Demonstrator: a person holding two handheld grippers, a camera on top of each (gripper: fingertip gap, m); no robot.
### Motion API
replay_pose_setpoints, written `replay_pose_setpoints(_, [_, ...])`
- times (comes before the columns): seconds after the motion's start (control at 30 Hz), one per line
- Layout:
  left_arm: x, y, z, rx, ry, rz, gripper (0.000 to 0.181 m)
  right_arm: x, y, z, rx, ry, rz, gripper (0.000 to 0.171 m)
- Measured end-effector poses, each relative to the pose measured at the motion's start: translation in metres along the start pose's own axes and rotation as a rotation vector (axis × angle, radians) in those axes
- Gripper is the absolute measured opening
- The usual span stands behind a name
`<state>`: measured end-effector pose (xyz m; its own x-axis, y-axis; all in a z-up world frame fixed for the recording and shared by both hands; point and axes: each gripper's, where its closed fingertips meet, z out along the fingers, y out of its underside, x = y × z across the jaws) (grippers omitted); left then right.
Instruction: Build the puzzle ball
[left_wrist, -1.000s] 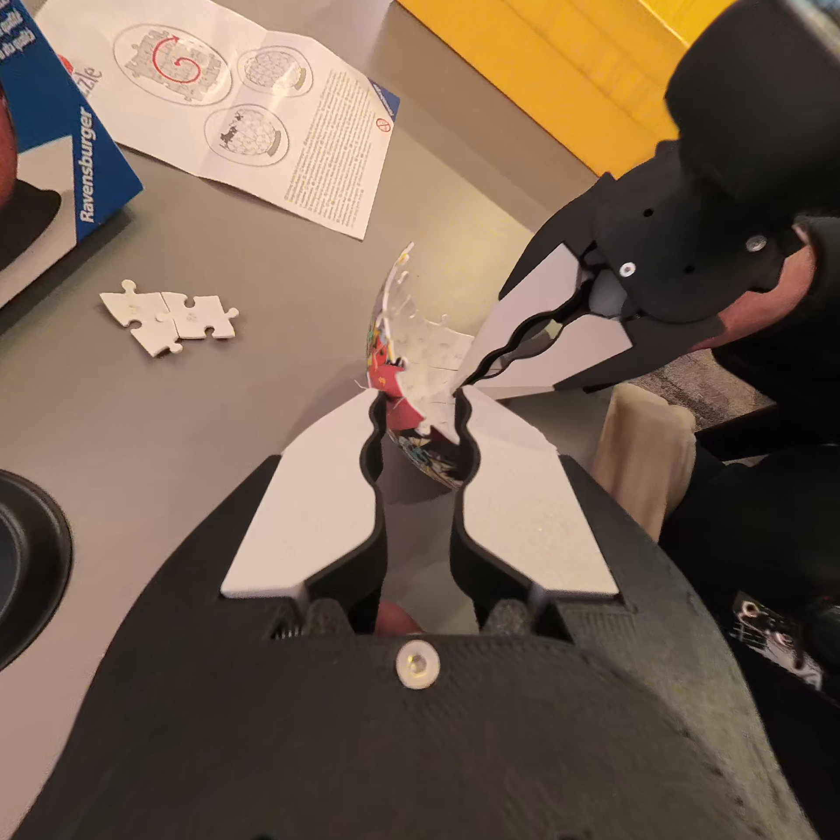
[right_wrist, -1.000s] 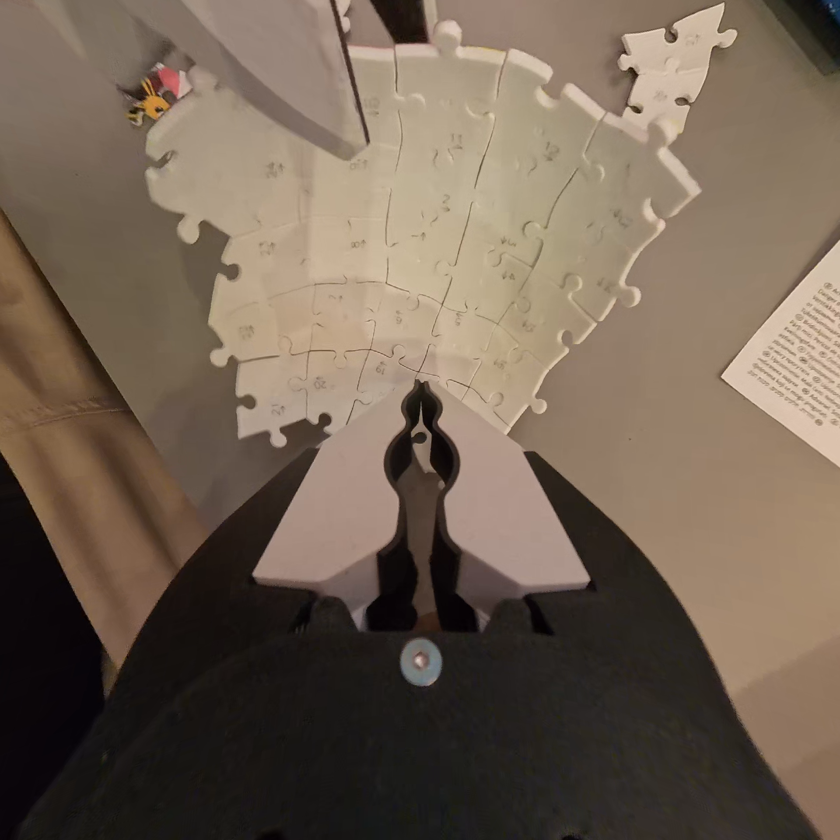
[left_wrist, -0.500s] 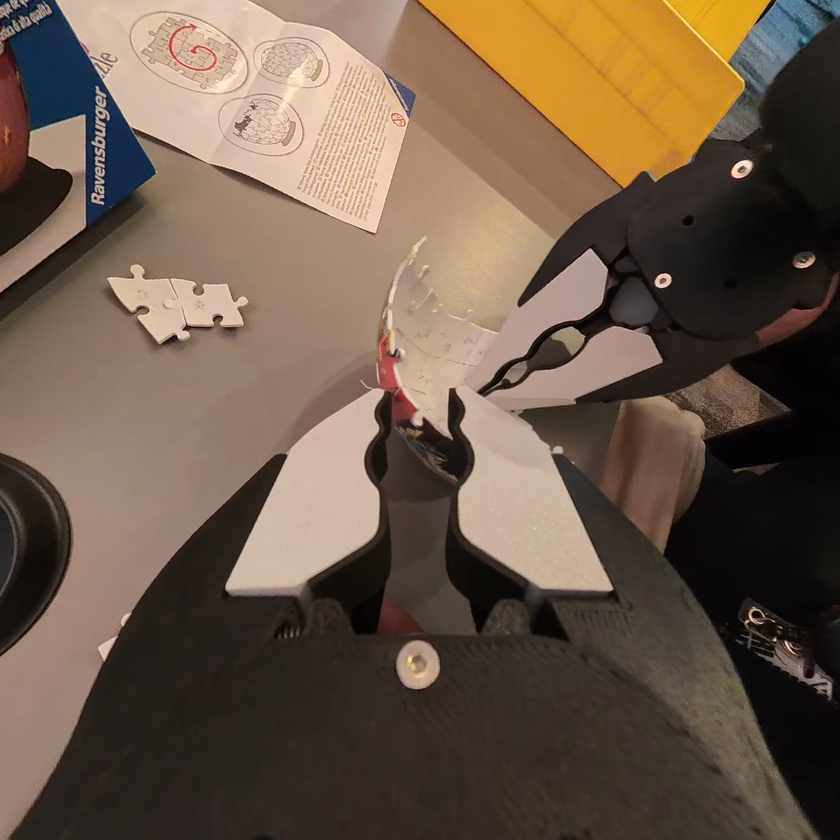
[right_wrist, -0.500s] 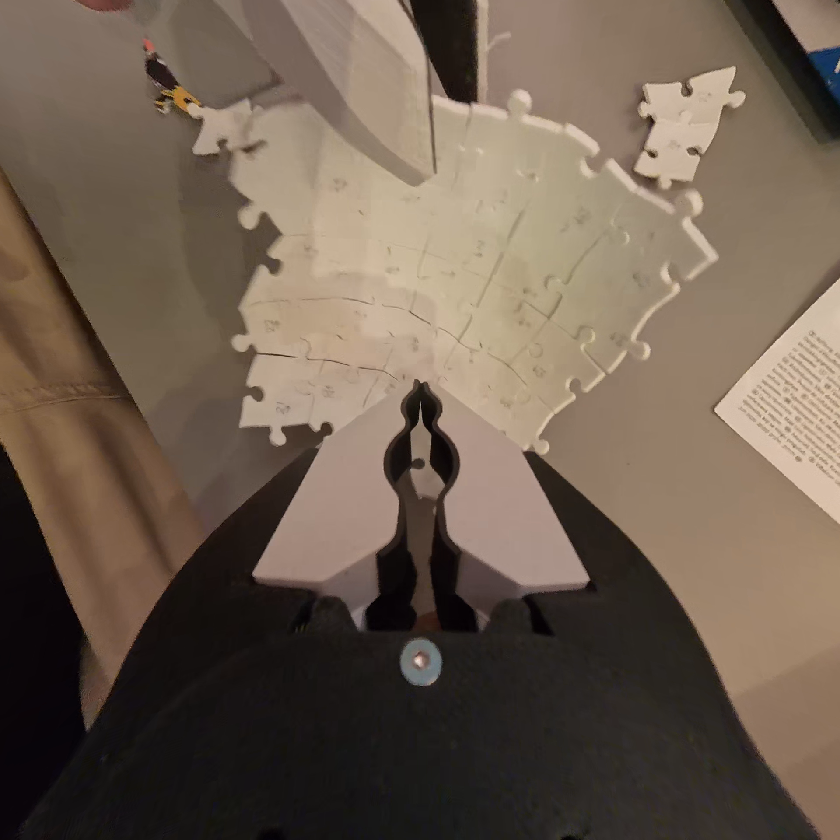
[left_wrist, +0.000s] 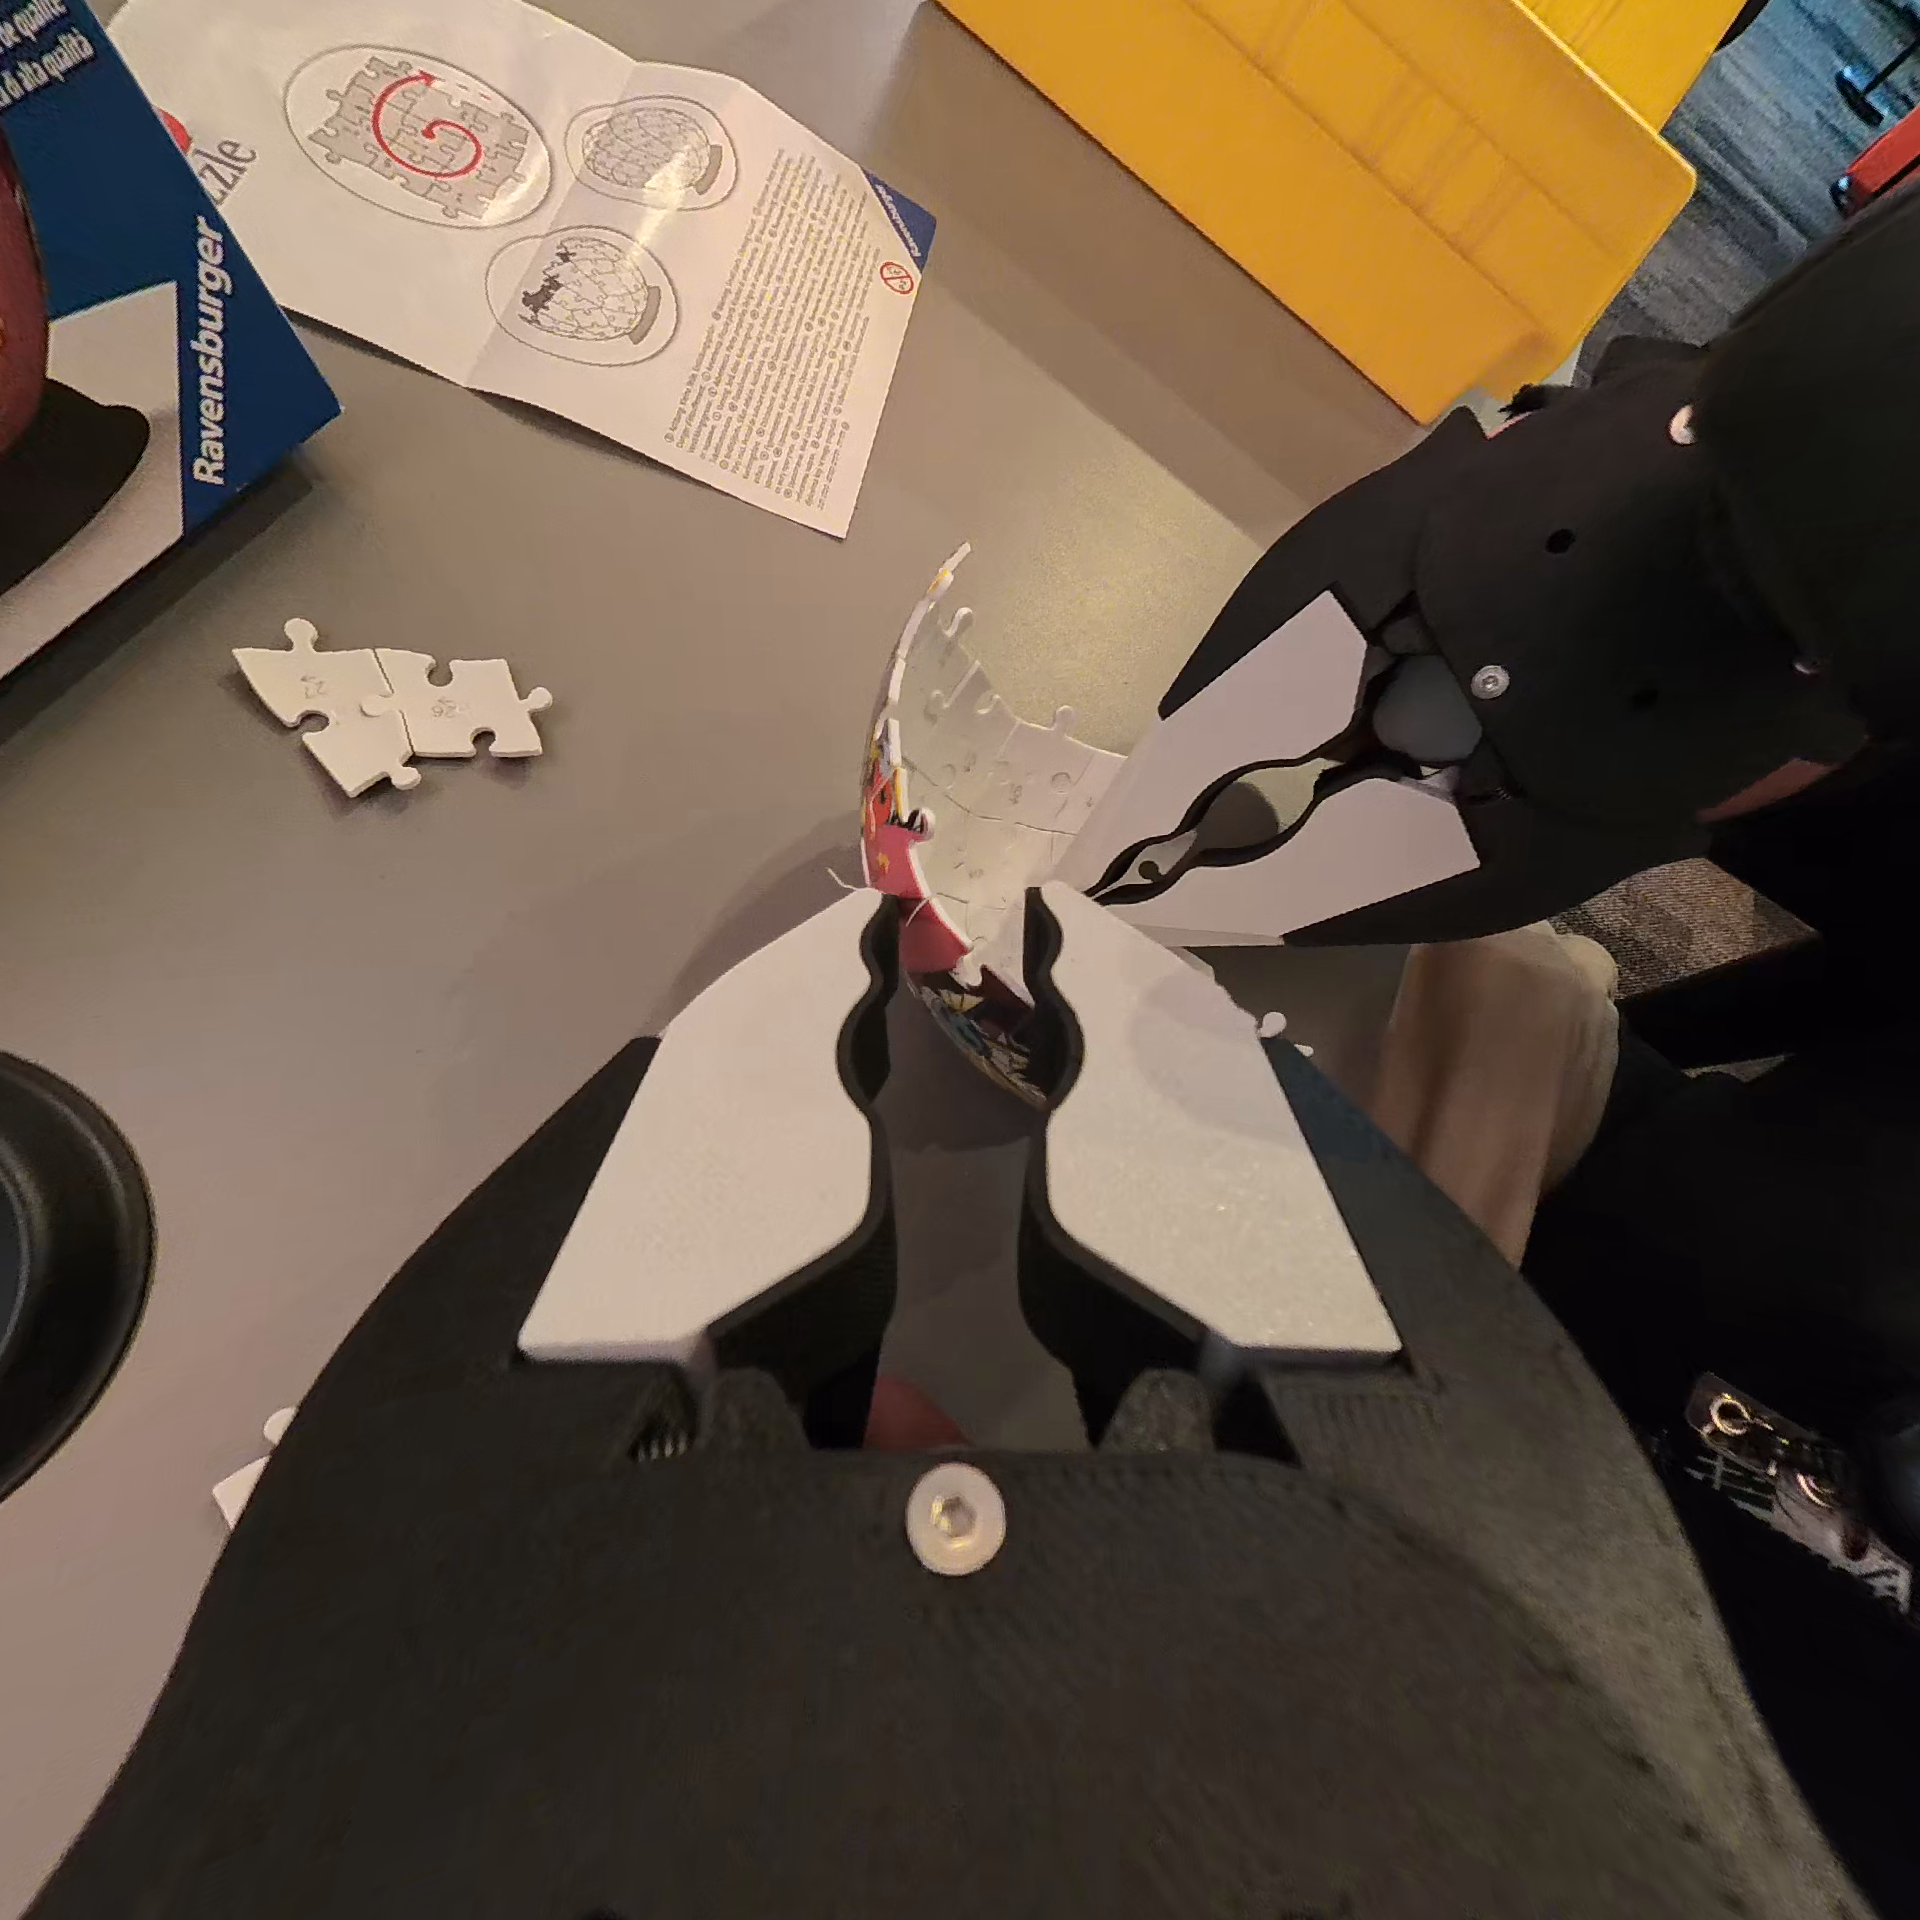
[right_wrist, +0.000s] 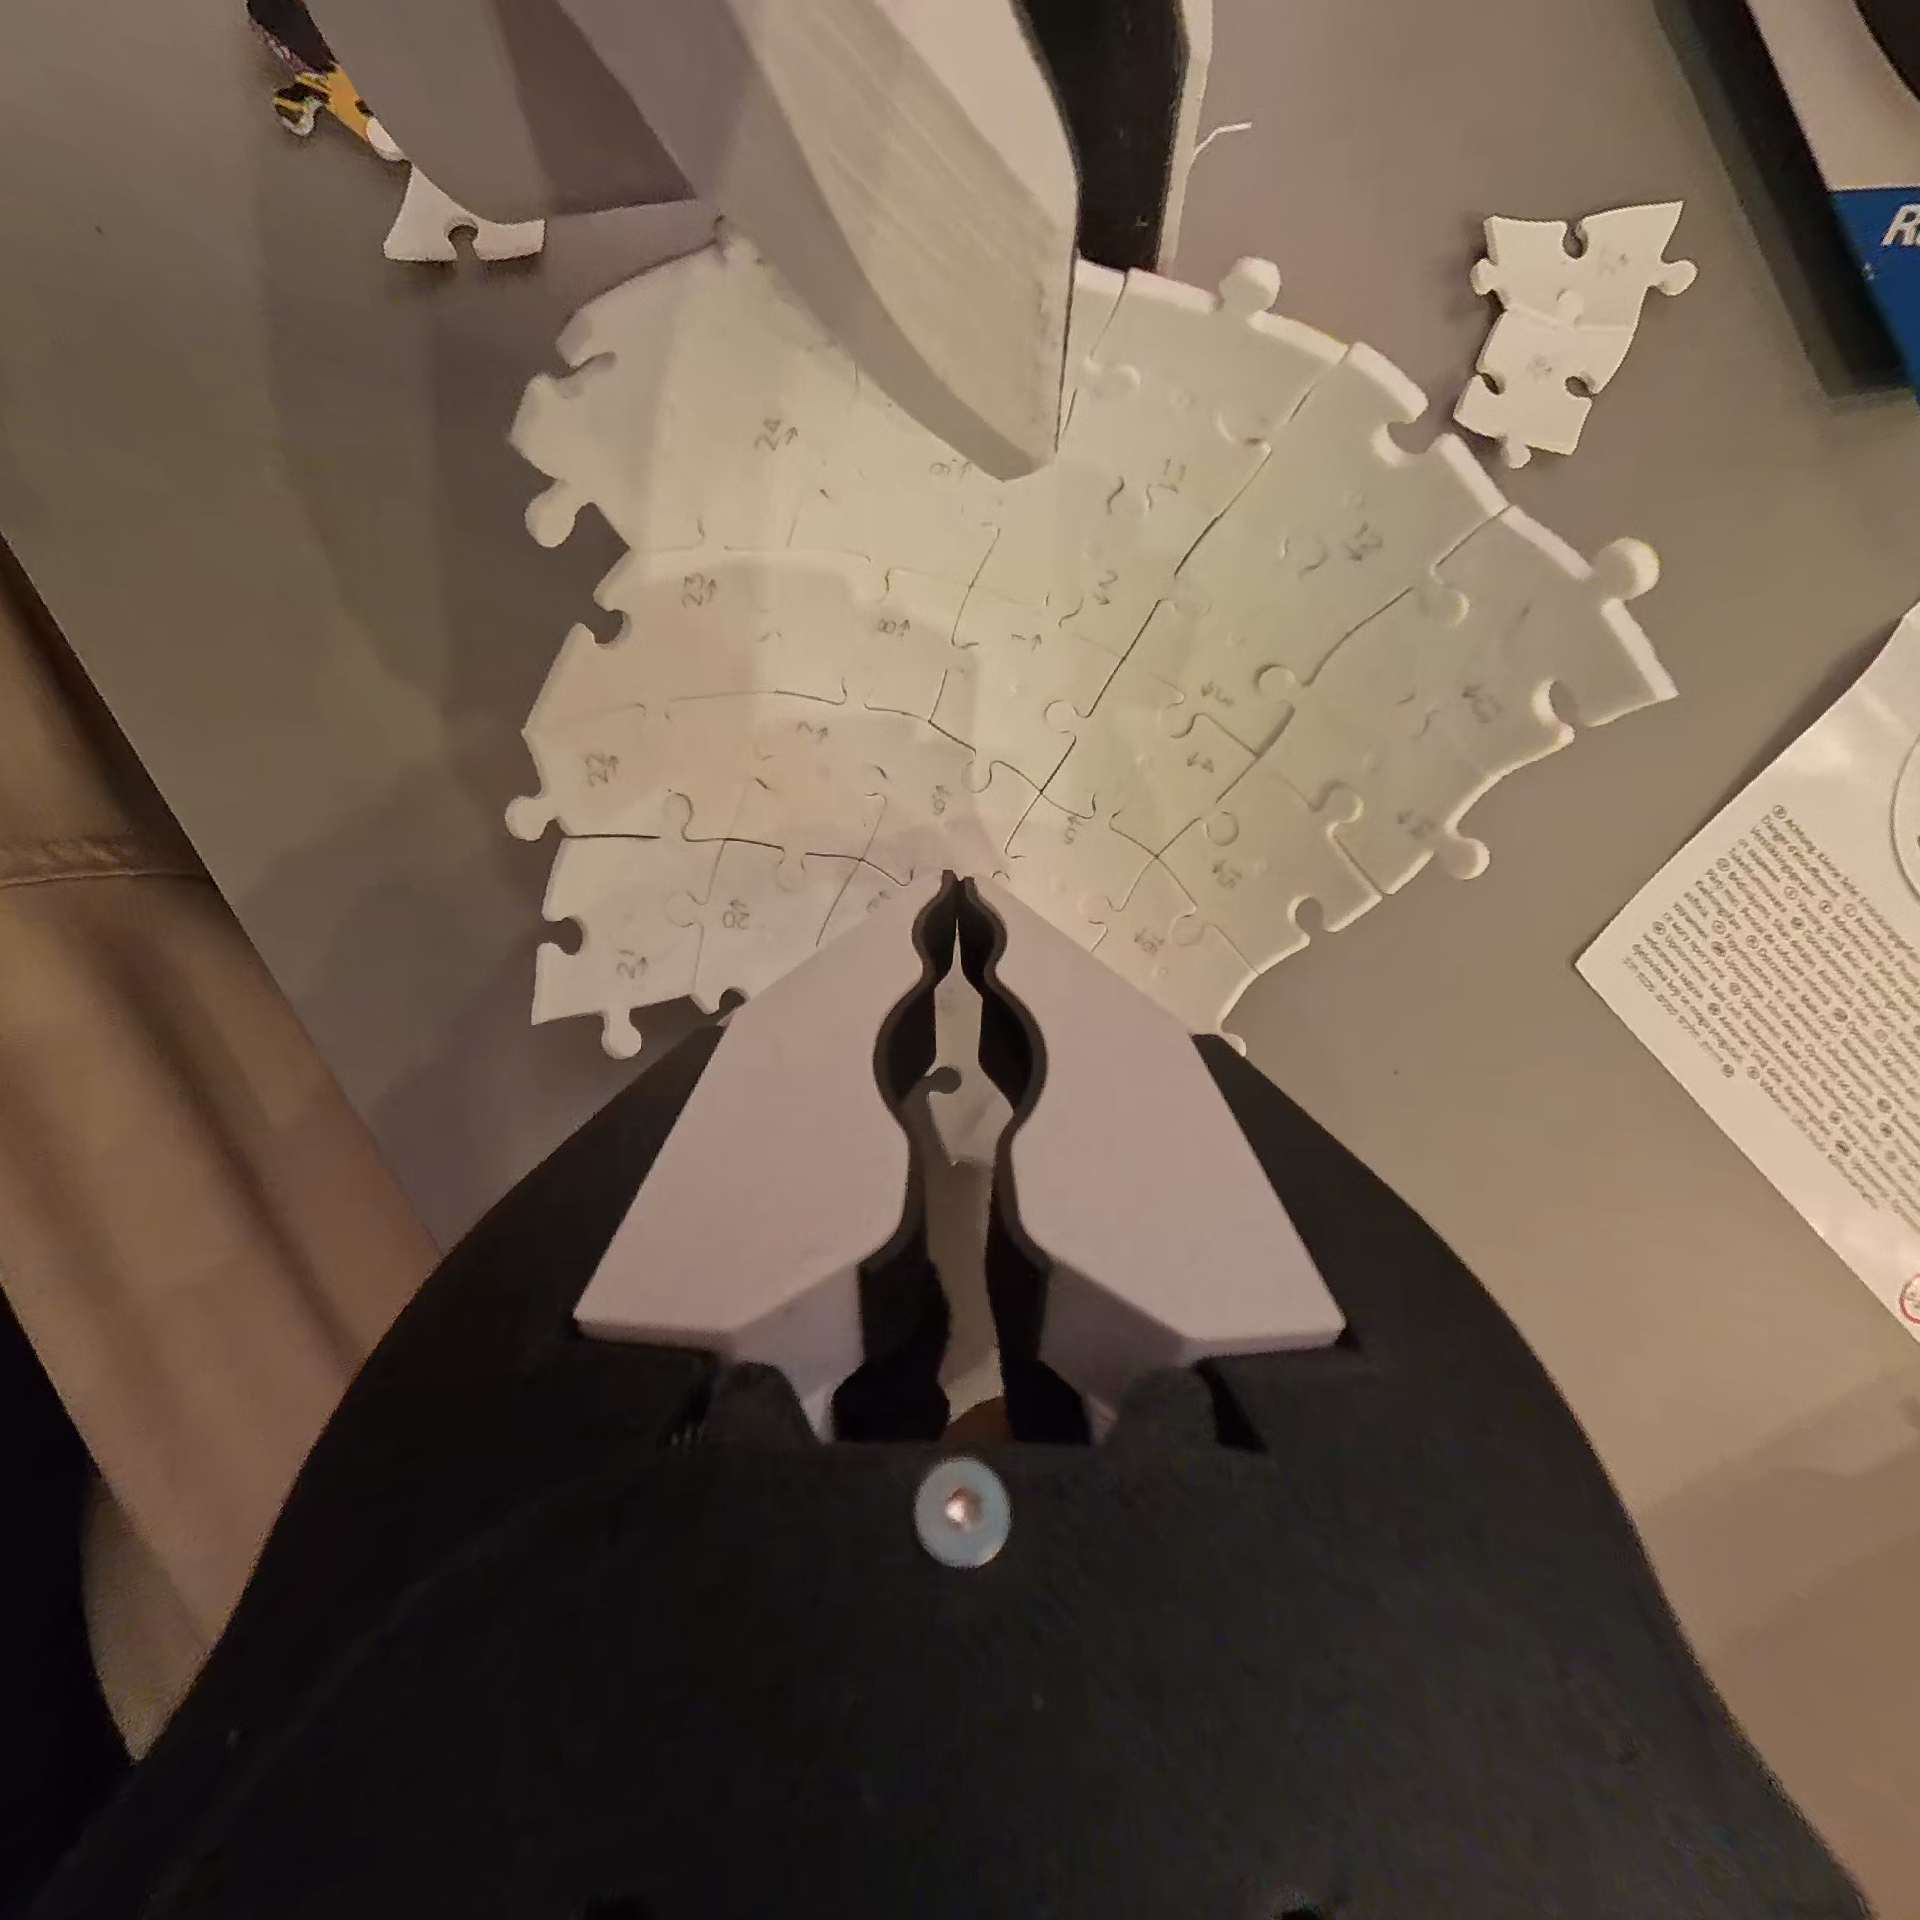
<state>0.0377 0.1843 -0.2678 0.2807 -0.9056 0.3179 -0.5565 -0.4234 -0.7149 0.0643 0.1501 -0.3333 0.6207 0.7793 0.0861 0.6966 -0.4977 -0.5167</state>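
You hold the curved puzzle shell (right_wrist: 1091, 665) up off the grey tabletop (left_wrist: 520, 935) between both tools, its white numbered inner face towards the right wrist view. Your right tool (right_wrist: 958, 914) is pressed together on the shell's near rim; your left tool (left_wrist: 951, 914) stands slightly spread, pinching the opposite rim, printed side out. Judge the shell light and thin but weak at its joints — it will likely buckle or shed pieces if squeezed across the curve. Grip at the rim, on whole pieces, gently. A joined pair of loose pieces (left_wrist: 390, 707) lies left of the shell, the instruction sheet (left_wrist: 623, 260) beyond it.
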Motion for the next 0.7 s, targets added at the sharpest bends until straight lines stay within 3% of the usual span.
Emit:
replay_pose_setpoints(0.03, [-0.0002,0.0001,0.0000,-0.001,-0.002,0.001,0.022,0.0000,0.0000,0.0000,-0.004,0.002,-0.007,0.000])
replay_pose_setpoints(0.7, [-0.0029,0.0027,0.0003,-0.006,0.006,-0.004,0.022,-0.0014,0.0008,0.0016,-0.295,0.060,-0.405,0.000])
